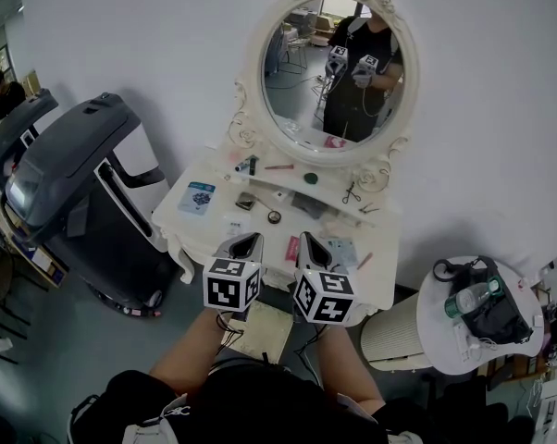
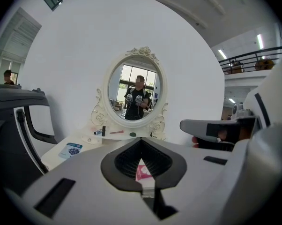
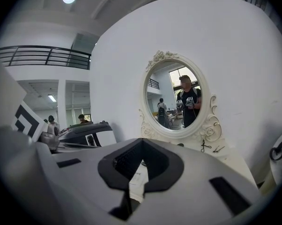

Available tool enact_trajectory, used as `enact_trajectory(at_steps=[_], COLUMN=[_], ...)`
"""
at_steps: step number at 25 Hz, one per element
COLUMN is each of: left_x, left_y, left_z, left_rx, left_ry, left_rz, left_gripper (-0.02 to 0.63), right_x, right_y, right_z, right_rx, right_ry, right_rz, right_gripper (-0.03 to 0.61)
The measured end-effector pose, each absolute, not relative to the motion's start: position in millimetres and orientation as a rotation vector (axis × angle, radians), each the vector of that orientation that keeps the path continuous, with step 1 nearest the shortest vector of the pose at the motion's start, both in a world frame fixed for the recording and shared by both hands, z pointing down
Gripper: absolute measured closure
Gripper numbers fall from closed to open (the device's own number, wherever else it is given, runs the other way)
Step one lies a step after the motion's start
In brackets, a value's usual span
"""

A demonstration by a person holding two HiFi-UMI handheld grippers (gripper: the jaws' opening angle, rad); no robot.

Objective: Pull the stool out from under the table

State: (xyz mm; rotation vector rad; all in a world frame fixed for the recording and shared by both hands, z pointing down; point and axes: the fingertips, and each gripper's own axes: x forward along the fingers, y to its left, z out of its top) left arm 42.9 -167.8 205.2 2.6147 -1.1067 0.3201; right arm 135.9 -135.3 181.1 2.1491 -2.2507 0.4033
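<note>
Head view: my left gripper and right gripper hover over the table's front edge, jaws together, empty; the stool sits tucked below that edge; reaching down shut, I'd likely clip the edge or merely shove the seat.
</note>
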Motion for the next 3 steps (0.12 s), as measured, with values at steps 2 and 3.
enact_trajectory(at_steps=[2, 3], left_x=[44.4, 45.2], left_y=[-164.9, -163.4], left_z=[205.6, 205.8], left_rx=[2.627, 2.632], left_ry=[-1.111, -1.112], left_rz=[0.333, 0.337], left_gripper=[0.611, 0.611], right_x=[134.7, 134.3], right_y=[-133.0, -131.7], right_z=[181.8, 182.3], right_rx=[2.144, 2.141], right_ry=[-2.254, -2.255], right_rz=[0.404, 0.405], right_gripper=[0.574, 0.574])
